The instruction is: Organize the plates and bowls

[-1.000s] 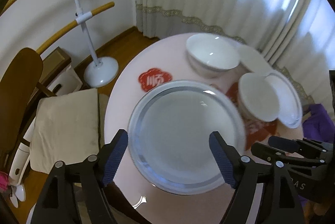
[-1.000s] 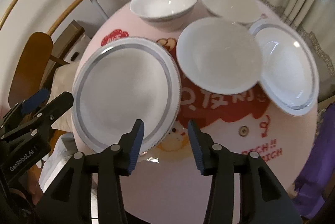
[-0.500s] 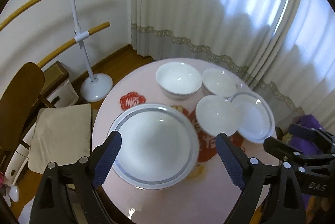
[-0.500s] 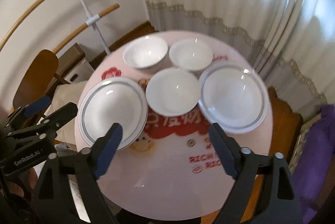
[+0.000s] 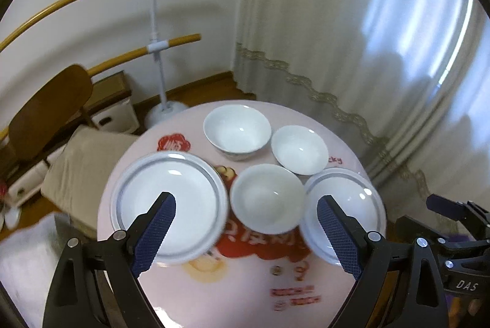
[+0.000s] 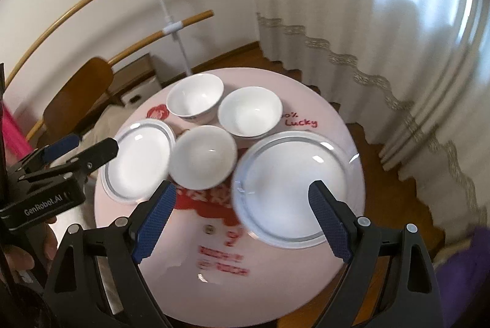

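Observation:
On the round pink table [image 5: 214, 291] lie two grey-rimmed white plates and three white bowls. In the left wrist view one plate [image 5: 183, 193] lies at the left and the other plate [image 5: 352, 193] at the right. A bowl [image 5: 266, 205] sits between them, with two more bowls [image 5: 237, 128] [image 5: 298, 148] behind. My left gripper [image 5: 245, 197] hangs open and empty high above the table. My right gripper [image 6: 242, 188] is also open and empty, above the near part of the right plate [image 6: 291, 181] and the middle bowl [image 6: 203, 156]. Each gripper shows at the edge of the other's view.
A wooden chair [image 5: 46, 113] with a beige cushion [image 5: 79, 168] stands left of the table. Behind it are a white floor stand [image 5: 159, 52] with wooden bars and a low box. Pale curtains [image 5: 367, 52] hang behind and to the right. A purple cloth [image 6: 465, 266] lies at the lower right.
Both grippers have risen and drawn back from the table, so all the dishes now show. The right jaws have spread from narrow to wide, the left ones a little. The dishes have not moved.

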{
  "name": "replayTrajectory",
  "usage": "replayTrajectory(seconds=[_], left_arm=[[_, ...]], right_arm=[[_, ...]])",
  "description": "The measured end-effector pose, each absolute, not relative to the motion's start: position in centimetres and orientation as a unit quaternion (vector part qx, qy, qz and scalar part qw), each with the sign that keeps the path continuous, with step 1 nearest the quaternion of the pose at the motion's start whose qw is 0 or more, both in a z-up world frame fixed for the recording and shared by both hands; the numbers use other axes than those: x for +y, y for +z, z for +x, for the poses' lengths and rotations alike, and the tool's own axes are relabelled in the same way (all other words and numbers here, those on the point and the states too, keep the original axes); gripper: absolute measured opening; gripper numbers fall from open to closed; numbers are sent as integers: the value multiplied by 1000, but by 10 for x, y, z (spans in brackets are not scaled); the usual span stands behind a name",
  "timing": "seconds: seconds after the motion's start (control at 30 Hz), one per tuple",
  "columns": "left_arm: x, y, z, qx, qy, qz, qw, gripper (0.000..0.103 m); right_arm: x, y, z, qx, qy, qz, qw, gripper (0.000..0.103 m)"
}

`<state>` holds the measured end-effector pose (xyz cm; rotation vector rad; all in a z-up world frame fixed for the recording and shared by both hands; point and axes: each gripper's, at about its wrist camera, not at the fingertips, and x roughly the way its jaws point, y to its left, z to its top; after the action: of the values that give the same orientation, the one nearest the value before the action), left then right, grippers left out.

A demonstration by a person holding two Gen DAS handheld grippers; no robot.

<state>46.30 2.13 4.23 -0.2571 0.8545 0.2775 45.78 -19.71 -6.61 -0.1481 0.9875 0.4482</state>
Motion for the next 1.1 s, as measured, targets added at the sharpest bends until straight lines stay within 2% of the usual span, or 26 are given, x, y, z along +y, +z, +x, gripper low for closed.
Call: replayTrajectory(seconds=[0.23,0.37,0.73,1.1], left_arm=[[-39,45,460,423,163,-121,883,91],[-42,36,473,438,159,-140,873,91],[-56,-20,508,499,151,-190,832,91],[-85,-104,561,497,275,-268,778,91]], right_arm=[[-235,-78,479,486,243,-63,837,91],[-244,-94,491,506,237,-52,828,91],[-274,-130,534,545,213,-52,809,91],[-292,-191,617,573,321,-140,741,91]])
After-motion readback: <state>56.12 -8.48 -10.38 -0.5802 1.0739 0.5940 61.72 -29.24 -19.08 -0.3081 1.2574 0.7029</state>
